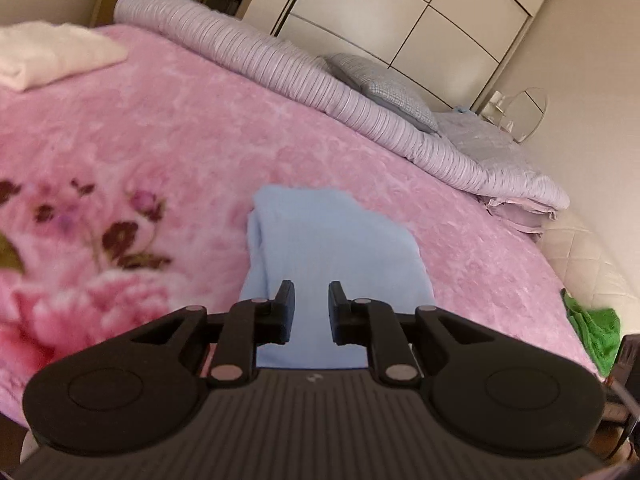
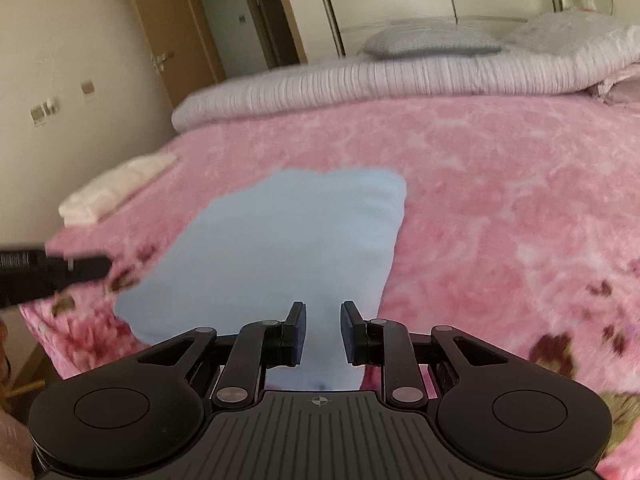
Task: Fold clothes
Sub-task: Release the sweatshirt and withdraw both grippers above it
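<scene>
A folded light blue garment (image 1: 332,248) lies on the pink floral blanket (image 1: 168,132); it also shows in the right wrist view (image 2: 288,240). My left gripper (image 1: 311,292) is open and empty, its fingers just above the garment's near end. My right gripper (image 2: 323,312) is open and empty over the garment's near edge. The left gripper also shows as a dark blurred shape at the left edge of the right wrist view (image 2: 52,272), beside the garment.
A folded cream garment (image 1: 52,56) lies at the bed's far left corner, also in the right wrist view (image 2: 116,188). A rolled striped quilt (image 1: 280,72) and grey pillow (image 1: 384,84) line the far side. A green cloth (image 1: 592,332) lies off the bed's right edge.
</scene>
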`<state>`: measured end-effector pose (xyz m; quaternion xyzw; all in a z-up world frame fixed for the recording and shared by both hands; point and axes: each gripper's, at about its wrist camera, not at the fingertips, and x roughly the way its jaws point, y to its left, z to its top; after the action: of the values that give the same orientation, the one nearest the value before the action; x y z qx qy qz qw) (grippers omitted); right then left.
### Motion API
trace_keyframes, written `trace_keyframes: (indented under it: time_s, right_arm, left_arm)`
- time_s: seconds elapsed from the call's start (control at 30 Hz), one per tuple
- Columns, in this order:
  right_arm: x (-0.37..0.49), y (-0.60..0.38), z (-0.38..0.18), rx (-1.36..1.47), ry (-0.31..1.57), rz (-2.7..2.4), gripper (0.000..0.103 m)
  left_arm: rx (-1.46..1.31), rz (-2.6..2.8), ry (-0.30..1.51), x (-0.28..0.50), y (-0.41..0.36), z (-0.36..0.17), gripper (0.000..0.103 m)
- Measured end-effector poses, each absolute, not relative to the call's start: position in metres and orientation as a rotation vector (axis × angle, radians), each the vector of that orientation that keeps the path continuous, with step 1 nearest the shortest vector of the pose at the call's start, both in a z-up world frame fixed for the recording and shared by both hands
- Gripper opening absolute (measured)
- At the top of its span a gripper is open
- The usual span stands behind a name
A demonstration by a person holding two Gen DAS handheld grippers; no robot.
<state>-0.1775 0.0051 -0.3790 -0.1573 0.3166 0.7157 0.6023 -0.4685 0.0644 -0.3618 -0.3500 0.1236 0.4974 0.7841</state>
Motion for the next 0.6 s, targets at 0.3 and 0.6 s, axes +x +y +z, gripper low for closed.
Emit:
trace_keyframes:
  time_s: [0.3, 0.6]
  right_arm:
    - [-0.183, 0.005, -0.391, -0.385, 0.740, 1.643, 0.023]
    - [-0.154, -0.009, -0.388, -0.260, 0.940, 1.320, 0.045]
  left_arm:
    - [-0.770, 1.161, 0.467, -0.441, 0.071, -0.388, 0.011]
    - [-0.697, 1.234, 0.654, -0.408, 0.046, -0.368, 0.032]
